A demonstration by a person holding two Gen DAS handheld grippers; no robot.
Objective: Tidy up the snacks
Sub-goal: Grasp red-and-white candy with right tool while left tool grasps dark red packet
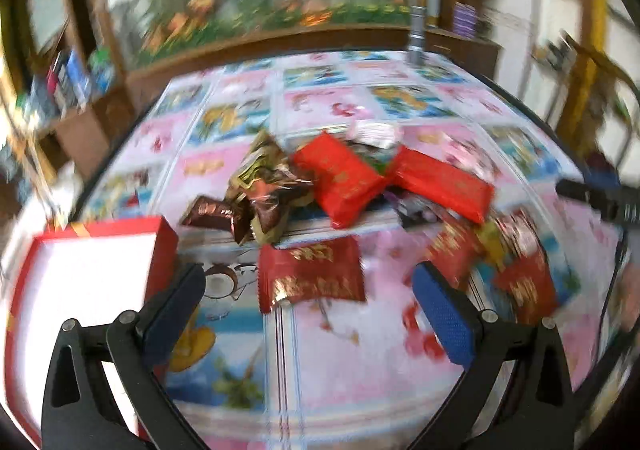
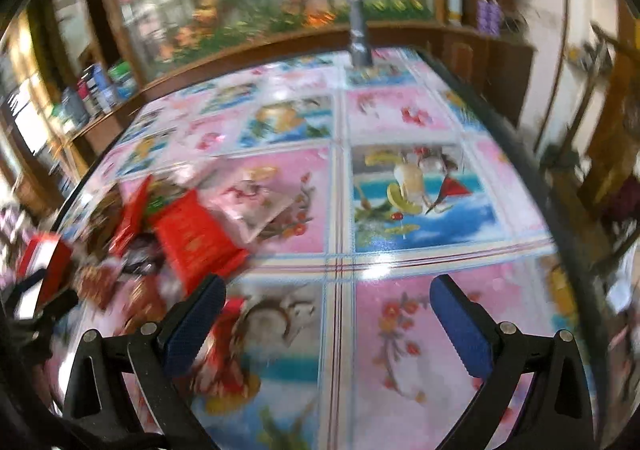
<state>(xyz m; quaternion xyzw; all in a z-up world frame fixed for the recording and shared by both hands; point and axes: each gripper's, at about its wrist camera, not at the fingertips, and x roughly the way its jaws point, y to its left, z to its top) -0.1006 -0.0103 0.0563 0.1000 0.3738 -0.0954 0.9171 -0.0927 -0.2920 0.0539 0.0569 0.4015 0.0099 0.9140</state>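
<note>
Left wrist view: our left gripper (image 1: 310, 300), jaws wide and empty, frames a red packet (image 1: 311, 274) at lower centre; we judge this the approach, with lowering and closing next. The box (image 1: 82, 270) sits lower left.

Right wrist view: our right gripper (image 2: 326, 320), open and empty, faces bare tablecloth (image 2: 420, 209); the pile (image 2: 176, 234) lies left.

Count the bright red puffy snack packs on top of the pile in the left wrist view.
2. One red pack leans on the pile's middle; the other red pack lies just right of it, touching. More could be buried under the pile, and blur limits certainty.
</note>
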